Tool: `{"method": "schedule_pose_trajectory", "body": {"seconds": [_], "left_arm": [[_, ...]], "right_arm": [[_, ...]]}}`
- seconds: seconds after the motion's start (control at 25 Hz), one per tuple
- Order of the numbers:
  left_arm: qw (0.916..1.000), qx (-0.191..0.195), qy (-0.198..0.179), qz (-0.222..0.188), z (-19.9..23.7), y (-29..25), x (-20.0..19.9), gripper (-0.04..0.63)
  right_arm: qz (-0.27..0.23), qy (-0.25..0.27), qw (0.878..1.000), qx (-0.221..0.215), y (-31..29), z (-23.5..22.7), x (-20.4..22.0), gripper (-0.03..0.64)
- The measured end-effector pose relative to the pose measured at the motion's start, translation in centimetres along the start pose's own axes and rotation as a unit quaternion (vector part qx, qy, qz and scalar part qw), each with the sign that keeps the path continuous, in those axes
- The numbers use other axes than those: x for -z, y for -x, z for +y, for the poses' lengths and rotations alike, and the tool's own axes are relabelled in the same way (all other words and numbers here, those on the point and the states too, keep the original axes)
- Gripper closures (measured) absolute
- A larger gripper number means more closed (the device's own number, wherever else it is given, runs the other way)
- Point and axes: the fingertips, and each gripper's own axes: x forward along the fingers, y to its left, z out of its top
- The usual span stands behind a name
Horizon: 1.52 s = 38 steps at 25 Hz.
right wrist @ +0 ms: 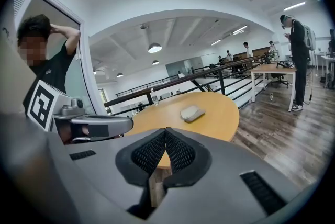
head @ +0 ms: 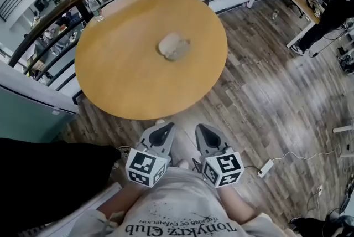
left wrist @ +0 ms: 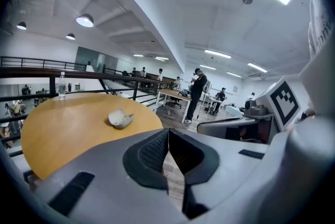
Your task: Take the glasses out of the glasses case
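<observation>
seemingly grey glasses case (head: 174,46), tan table (head: 110,64)

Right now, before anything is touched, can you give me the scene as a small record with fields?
table: round, wooden
glasses case: grey, lying near the table's middle, no glasses visible
bottle: upright at the table's far edge
left hand-held gripper: jaws together, empty, held short of the table
right hand-held gripper: jaws together, empty, held short of the table
task state: case not yet touched
</observation>
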Motion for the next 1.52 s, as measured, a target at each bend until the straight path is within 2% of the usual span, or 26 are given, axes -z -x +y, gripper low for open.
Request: {"method": "schedule_pose_trajectory", "body": {"seconds": [0.28, 0.44, 0.64, 1.08, 1.52], "left_arm": [[0.9996, 0.027, -0.007, 0.008, 7.1, -4.8, -2.5, 0.571], [0.999, 0.042, -0.013, 0.012, 10.7, -7.2, -5.4, 0.571], [0.9988, 0.046, -0.014, 0.012, 14.1, -8.4, -7.1, 0.571], [0.9994, 0.036, 0.0, 0.003, 16.4, -10.7, -9.2, 0.571], [0.9997, 0.018, 0.014, -0.003, 16.0, -14.7, -10.9, 0.571]], "right_arm": [[-0.007, -0.007, 1.0, 0.024, -7.8, -1.7, -3.1, 0.592], [-0.007, -0.016, 0.999, 0.045, -11.8, -3.2, -6.0, 0.592], [-0.012, -0.01, 0.998, 0.065, -14.8, -3.7, -8.3, 0.592], [-0.012, 0.001, 0.999, 0.049, -17.6, -4.6, -10.7, 0.592], [0.003, 0.028, 0.999, 0.015, -19.4, -8.0, -12.8, 0.592]]}}
